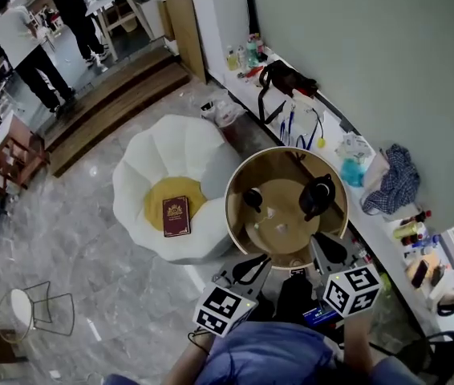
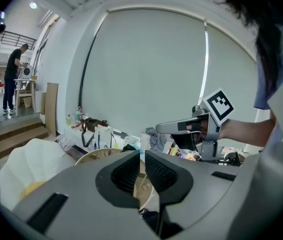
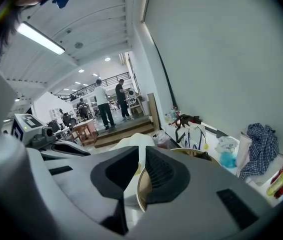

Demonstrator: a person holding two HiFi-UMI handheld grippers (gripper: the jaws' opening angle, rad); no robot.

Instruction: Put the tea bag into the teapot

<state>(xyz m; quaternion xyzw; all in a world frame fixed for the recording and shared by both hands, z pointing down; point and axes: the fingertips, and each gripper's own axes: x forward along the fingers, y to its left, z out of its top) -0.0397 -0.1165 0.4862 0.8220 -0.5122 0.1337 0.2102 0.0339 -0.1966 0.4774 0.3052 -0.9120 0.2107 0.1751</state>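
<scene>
White and small, the tea bag (image 1: 281,228) lies on the bare golden-brown top of the round counter (image 1: 235,215), apart from both tongs; at this size we cannot make out its shape. A second pale scrap (image 1: 271,212) sits just beside it. The black teapot (image 1: 317,195) stands upright on the right part of the same counter; a black cup (image 1: 253,197) stands on the left part, with the two scraps lying between them. Our left tongs (image 2: 142,159) hover at the near edge of the counter, the jaws a narrow slit apart with nothing in them; our right tongs (image 3: 142,156) are likewise drawn narrow and hold nothing, on the teapot's side. Left of the counter, a white petal-shaped seat (image 1: 171,139) carries a yellow cushion (image 1: 153,203) with a dark red book (image 1: 176,216) on it; a blue checked cloth (image 1: 395,179) lies well apart, by the grey wall.
</scene>
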